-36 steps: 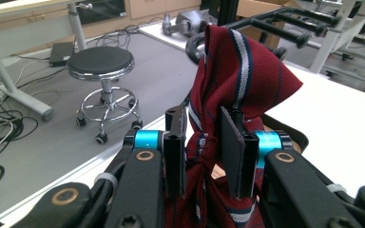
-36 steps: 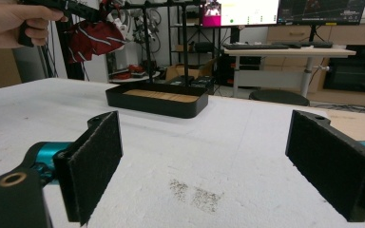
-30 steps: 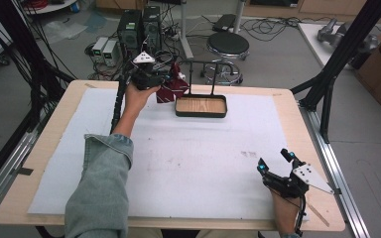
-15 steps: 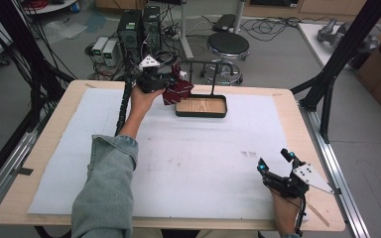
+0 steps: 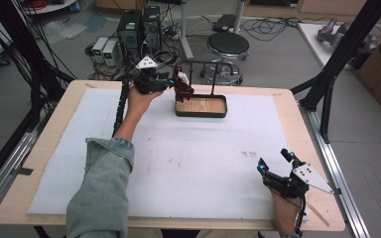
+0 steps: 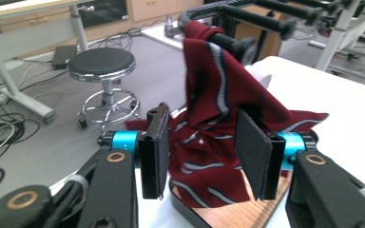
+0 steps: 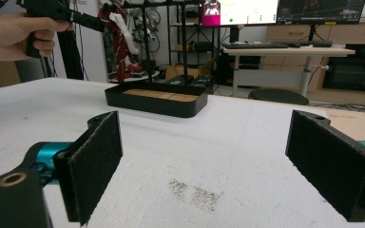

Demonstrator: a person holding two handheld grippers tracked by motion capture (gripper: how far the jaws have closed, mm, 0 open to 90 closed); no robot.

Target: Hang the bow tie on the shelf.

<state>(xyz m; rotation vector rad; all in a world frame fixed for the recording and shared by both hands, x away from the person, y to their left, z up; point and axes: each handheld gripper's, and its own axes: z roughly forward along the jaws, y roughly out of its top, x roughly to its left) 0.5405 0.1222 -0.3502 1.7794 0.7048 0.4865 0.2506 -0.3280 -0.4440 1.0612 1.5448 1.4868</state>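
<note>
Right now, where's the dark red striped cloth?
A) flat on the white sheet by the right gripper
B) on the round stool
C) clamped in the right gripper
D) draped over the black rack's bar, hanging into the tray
D: in the left gripper view the red striped cloth hangs over the black rack bar with its lower end in the wooden-bottomed tray.

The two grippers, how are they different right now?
The left gripper is up at the rack, jaws partly open and just opening around the red striped cloth; the right gripper rests low over the white sheet, jaws wide and empty. Both have black padded jaws.
</note>
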